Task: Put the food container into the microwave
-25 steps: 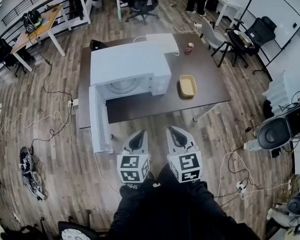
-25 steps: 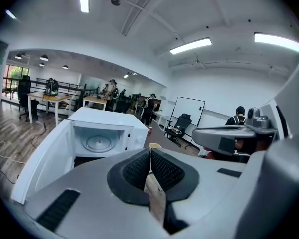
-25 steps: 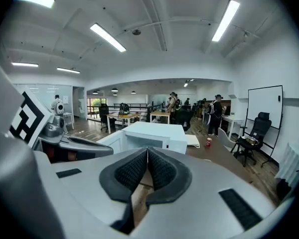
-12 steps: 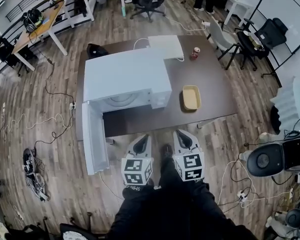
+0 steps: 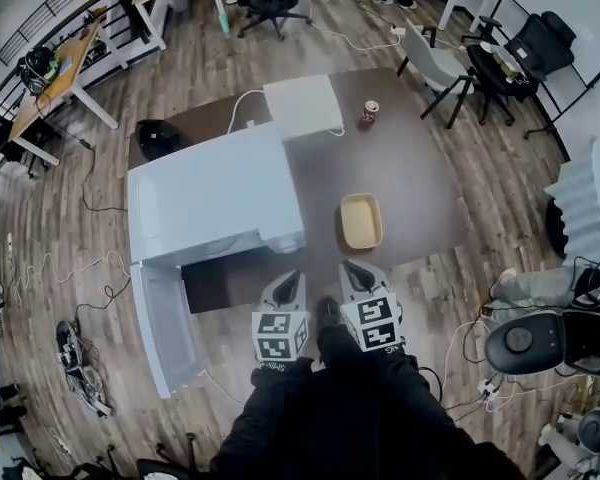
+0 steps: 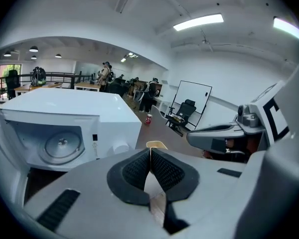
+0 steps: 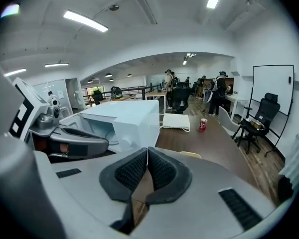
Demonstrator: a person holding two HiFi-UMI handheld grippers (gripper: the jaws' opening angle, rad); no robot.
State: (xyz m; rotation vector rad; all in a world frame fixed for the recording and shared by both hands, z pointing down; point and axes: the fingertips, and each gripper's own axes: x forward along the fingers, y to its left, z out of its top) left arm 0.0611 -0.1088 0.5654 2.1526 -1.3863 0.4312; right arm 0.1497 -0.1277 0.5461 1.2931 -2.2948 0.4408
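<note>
A shallow tan food container point(image 5: 361, 220) lies on the dark table point(image 5: 410, 183), right of the white microwave point(image 5: 210, 203). The microwave's door point(image 5: 165, 323) hangs open toward me on its left side. In the left gripper view the cavity and its turntable point(image 6: 62, 146) show, and the container point(image 6: 157, 144) peeks over the jaws. My left gripper point(image 5: 287, 290) and right gripper point(image 5: 357, 276) are side by side at the table's near edge, both shut and holding nothing. The container point(image 7: 190, 155) sits just beyond the right gripper point(image 7: 147, 153).
A red can point(image 5: 369, 114) and a flat white box point(image 5: 302, 106) with a cable stand at the table's far side. Office chairs point(image 5: 435, 63) lie beyond the table's right corner. Cables point(image 5: 80, 268) trail over the wood floor on the left.
The view has closed in on the table: microwave and container sit lower and nearer. Both grippers now reach the table's front edge. Their jaws stay shut.
</note>
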